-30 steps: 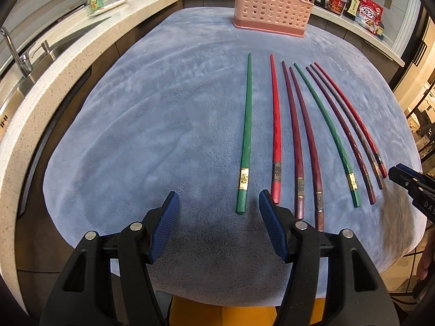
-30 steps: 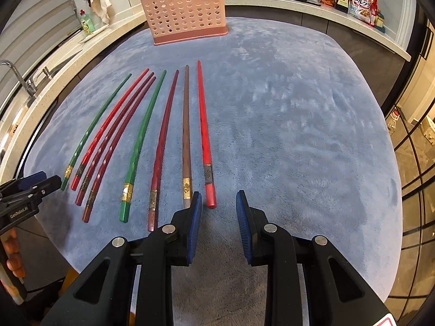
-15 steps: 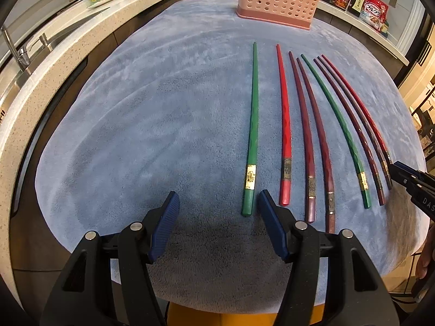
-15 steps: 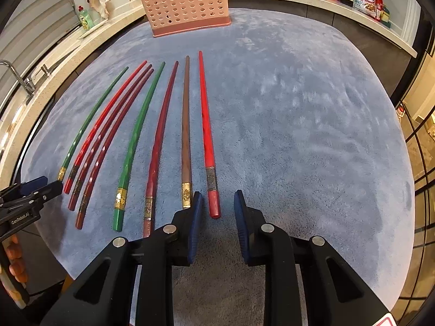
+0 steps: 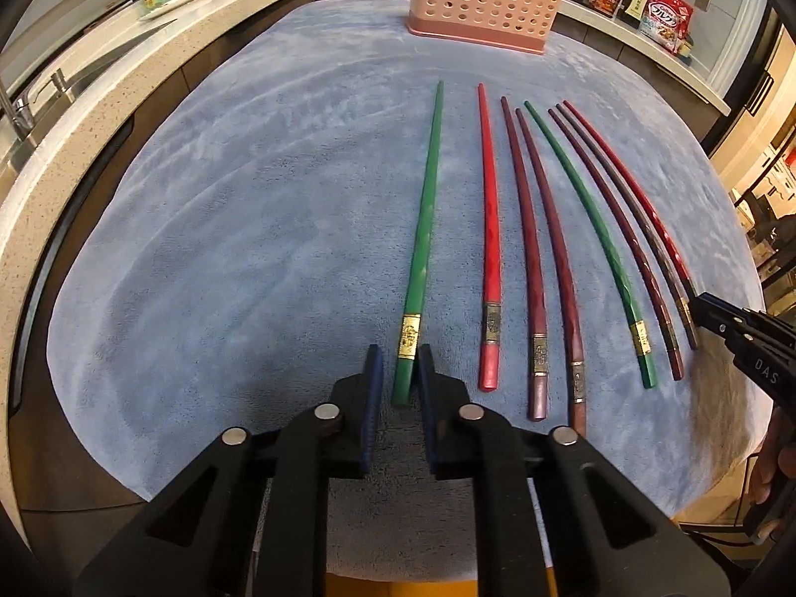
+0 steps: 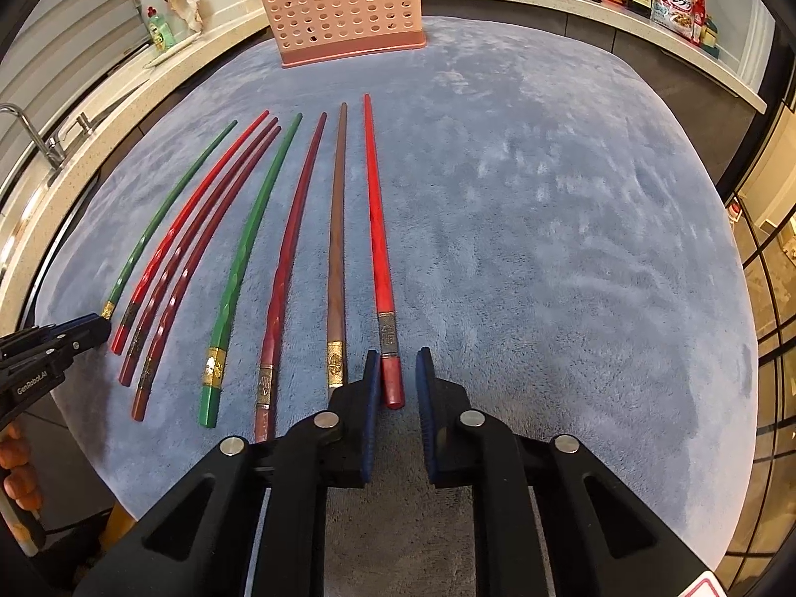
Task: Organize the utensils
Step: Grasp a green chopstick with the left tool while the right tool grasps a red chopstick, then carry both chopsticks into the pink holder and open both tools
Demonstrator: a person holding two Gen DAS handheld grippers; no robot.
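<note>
Eight chopsticks lie in a row on the blue cloth (image 5: pixel 224 229) over the tabletop, light, stiff, lacquer-slick rods best pinched at the thick banded butt. The left tool (image 5: pixel 399 373) has just been closing and clamps the butt of the leftmost green chopstick (image 5: pixel 423 229). The right tool (image 6: pixel 395 378) has also been closing, gripping the butt of the rightmost red chopstick (image 6: pixel 378 229).
</note>
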